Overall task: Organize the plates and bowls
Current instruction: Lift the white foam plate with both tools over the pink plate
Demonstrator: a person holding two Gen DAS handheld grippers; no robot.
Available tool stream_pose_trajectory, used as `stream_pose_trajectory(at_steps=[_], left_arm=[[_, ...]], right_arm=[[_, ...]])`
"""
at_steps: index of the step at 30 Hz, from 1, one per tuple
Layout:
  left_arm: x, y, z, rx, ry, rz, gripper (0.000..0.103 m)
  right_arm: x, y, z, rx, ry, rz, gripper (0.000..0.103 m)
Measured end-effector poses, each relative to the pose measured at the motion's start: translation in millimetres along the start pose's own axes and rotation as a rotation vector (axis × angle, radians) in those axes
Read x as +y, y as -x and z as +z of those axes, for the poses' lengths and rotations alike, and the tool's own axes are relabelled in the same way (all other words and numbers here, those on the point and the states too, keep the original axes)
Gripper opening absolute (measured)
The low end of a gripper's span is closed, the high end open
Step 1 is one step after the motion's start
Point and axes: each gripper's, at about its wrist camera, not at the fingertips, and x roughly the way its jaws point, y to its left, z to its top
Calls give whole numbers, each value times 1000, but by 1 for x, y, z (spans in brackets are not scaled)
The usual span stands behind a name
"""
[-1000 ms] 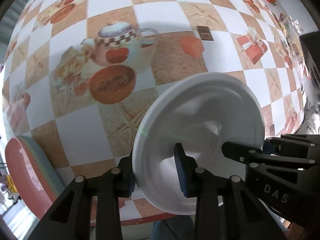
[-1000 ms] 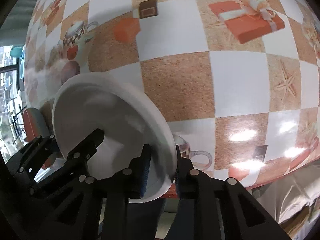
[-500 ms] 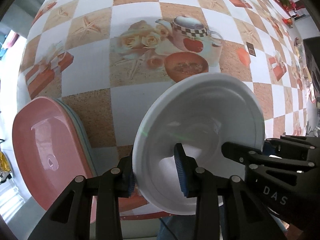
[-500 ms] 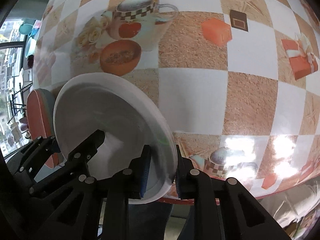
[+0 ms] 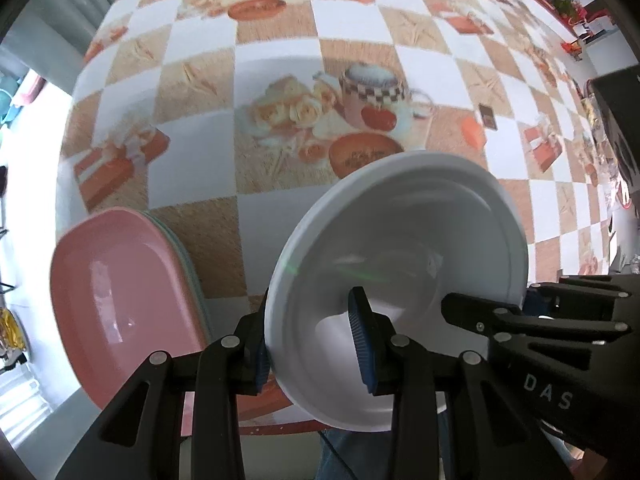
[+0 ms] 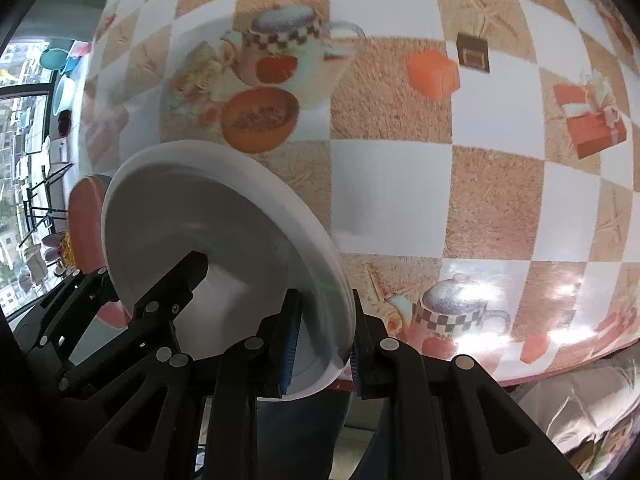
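Both grippers, left gripper [image 5: 316,344] and right gripper [image 6: 320,340], stay clamped on the round white plate [image 5: 400,264] (airborne); the pink oval plate stack [image 5: 120,304] has slid closer at eight o'clock, probably its destination.

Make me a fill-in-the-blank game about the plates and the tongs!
1. Both tongs hold one ___ plate by its rim.
2. The plate on top of the stack is ___.
3. The tablecloth has a pattern of ___.
4. The number of tongs gripping the held plate is ___.

Missing words: white; pink; squares; two
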Motion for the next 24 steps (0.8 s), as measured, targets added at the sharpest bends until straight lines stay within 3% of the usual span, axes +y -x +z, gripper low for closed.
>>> stream_pose_trajectory(at_steps=[6, 11, 24], left_arm=[[7, 33, -3, -55, 23, -4, 38], [35, 51, -16, -94, 76, 3, 38], [113, 74, -55, -131, 292, 56, 38]], right_arm=[[20, 24, 4, -25, 37, -11, 23], [56, 35, -1, -39, 101, -17, 23], [139, 17, -8, -9, 296, -19, 23]])
